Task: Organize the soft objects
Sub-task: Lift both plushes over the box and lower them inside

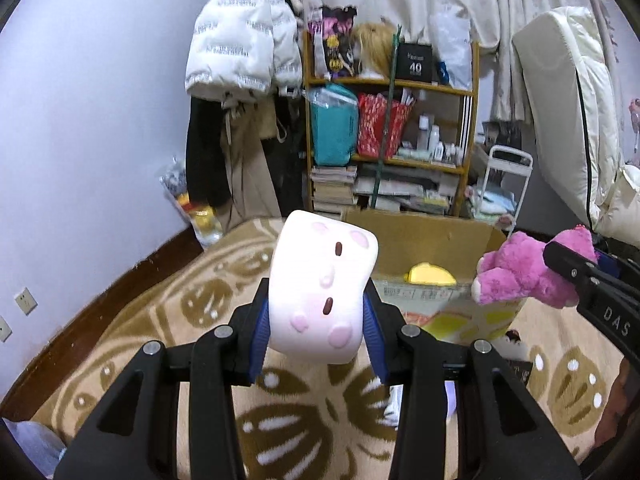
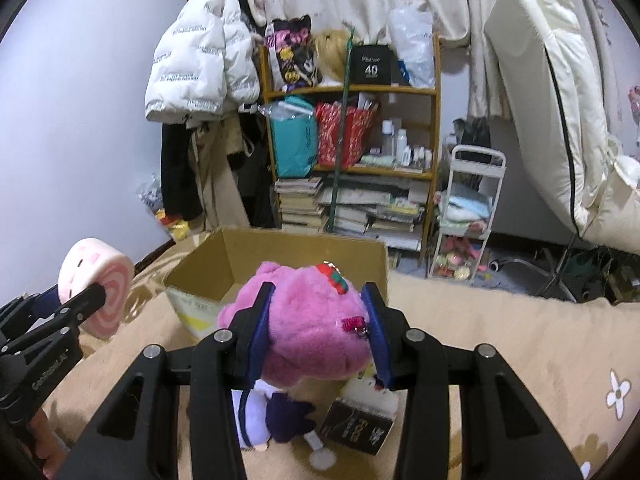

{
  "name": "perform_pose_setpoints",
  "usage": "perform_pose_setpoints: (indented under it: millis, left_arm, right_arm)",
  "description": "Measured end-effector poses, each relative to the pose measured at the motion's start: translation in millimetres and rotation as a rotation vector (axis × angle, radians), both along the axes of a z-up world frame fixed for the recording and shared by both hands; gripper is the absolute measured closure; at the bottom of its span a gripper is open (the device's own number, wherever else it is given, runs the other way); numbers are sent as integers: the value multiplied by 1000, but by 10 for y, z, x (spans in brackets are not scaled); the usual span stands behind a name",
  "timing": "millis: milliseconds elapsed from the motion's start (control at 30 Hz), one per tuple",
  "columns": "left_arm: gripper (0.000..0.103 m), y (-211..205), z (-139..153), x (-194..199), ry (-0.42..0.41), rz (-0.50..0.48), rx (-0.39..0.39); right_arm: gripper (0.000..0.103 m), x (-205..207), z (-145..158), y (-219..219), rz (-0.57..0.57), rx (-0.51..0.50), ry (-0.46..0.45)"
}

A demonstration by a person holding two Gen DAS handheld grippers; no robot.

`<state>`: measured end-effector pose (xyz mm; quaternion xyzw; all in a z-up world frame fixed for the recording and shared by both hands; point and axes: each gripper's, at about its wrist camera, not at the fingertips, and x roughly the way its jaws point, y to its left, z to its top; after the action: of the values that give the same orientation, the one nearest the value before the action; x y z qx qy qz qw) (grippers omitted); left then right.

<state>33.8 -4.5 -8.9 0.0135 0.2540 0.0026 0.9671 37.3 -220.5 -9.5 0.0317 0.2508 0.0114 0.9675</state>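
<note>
Pink plush (right claw clamps it) — left claw stamped "DAS" grips roll toy.

Cardboard box standing open-topped with its mouth lying clear, yellow item sitting inside, doll and small dark box lying on blanket beneath right gripper, bookshelf crowding behind.

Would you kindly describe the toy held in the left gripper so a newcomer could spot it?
Find the open cardboard box on the patterned blanket. Before it, the left gripper clamps a white roll-shaped plush. Unlike the fuzzy pink plush bear alongside, it is smooth, with a pink swirl on its end.
</note>
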Motion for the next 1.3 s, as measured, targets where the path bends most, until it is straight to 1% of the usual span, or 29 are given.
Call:
perform_pose_setpoints:
  millis: [200,467,567,633,833,1067,1300]
  left_arm:
    - [64,-110,99,20,-52,-30,30]
    - [63,-237,279,183,-123,-77,62]
    - [63,-250,315,298,-121,-97,55]
    - [63,-275,322,402,-117,-101,67]
    - [63,-347,279,668,-99,-129,63]
    - [63,-426,113,839,-76,-152,52]
    - [63,-475,32,976,-64,-173,34]
  right_arm:
    - [57,119,115,-57,-20,-10,-45]
    - [57,313,143,-97,-22,-39,-81]
    - [57,392,157,-98,-16,-51,-90]
    - [57,430,166,-95,-10,-58,-96]
    - [57,540,125,-72,5,-82,-104]
    - [57,632,2,-117,4,-68,-88]
    - [57,737,-112,-184,-1,-37,-61]
